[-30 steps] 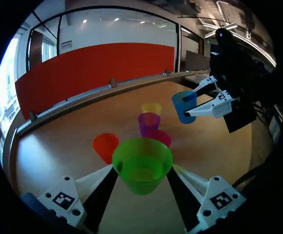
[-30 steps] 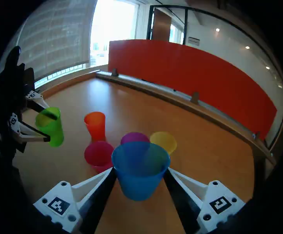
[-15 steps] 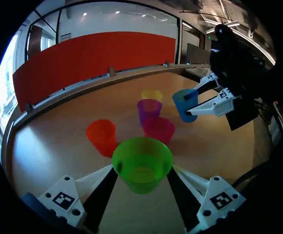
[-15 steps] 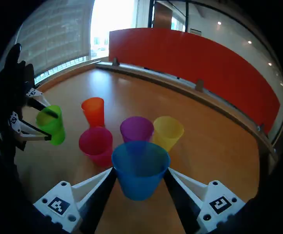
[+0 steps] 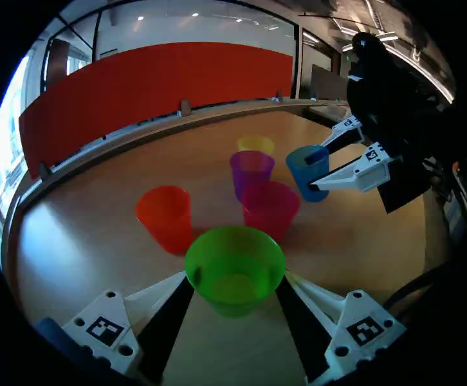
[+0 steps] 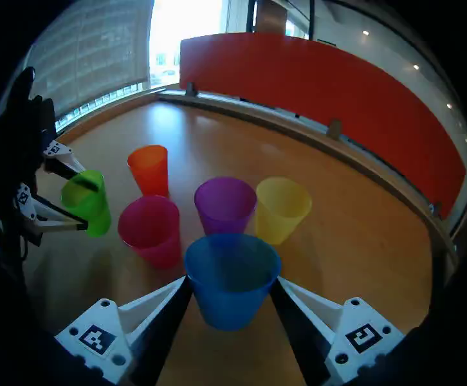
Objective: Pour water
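Over the wooden table point(image 5: 73, 257) before a red partition point(image 5: 156, 83), the left gripper view has the left gripper point(image 5: 235, 278) clamped on a translucent green plastic cup point(image 5: 235, 260), with the pink plastic cup point(image 5: 270, 206) nearer than a second ago, while in the right gripper view the right gripper point(image 6: 232, 283) clasps a translucent blue plastic cup point(image 6: 232, 267), likewise closer in.

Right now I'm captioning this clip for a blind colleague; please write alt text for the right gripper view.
The right gripper grips an upright blue cup close to the camera. Beyond it an orange cup, pink cup, purple cup and yellow cup stand on a wooden table; at far left the left gripper holds a green cup.
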